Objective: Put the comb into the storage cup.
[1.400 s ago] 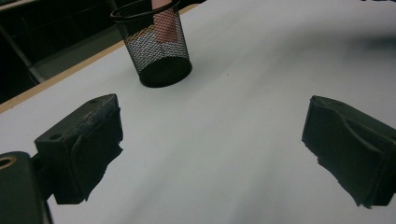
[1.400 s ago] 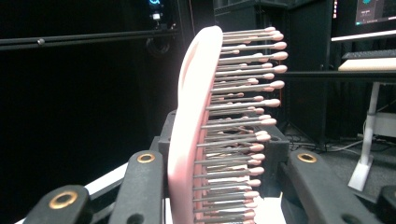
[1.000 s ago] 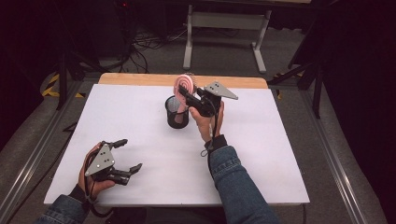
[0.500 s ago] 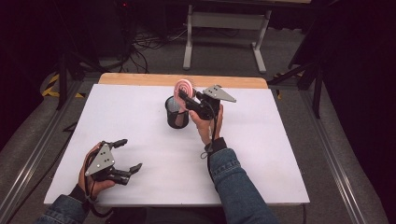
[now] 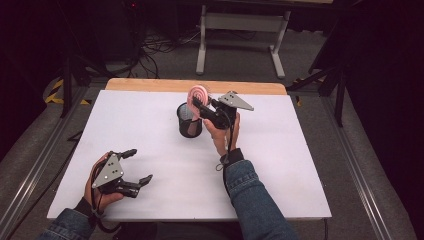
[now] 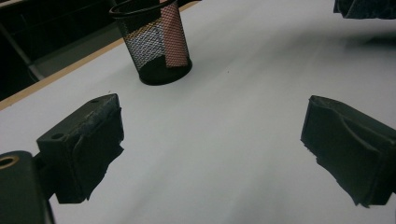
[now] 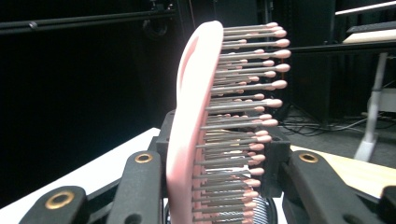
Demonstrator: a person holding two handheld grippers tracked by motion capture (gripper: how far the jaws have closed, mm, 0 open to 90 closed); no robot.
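The big white table top [image 5: 165, 150] is the largest thing here, with a strip of light wood along its far edge. Near the far middle of it stands a round black wire-mesh cup [image 5: 190, 121], upright.

A pink plastic hairbrush with thin bristles tipped in pink dots [image 5: 198, 96] stands in that cup. Its handle goes down inside the mesh, and its wide head sticks out above the rim. So its long way runs up and down, tipped just a little.

The right gripper [image 5: 204, 109] is right at the brush, just above the cup. Its two black jaws are squeezed onto the brush, one on the smooth pink back and one on the bristle side. You can see this well in the right gripper view, where the brush [image 7: 219, 121] rises straight up between the jaws. The right hand is much the nearer one.

The left gripper [image 5: 135, 167] rests low at the near left corner of the table, well apart from the cup. Its jaws stand wide apart with nothing between them, and the cup [image 6: 156, 44] looks far off from there.

I think the brush must travel straight along its own length, up or down, so that the handle does not catch the cup and tip it.
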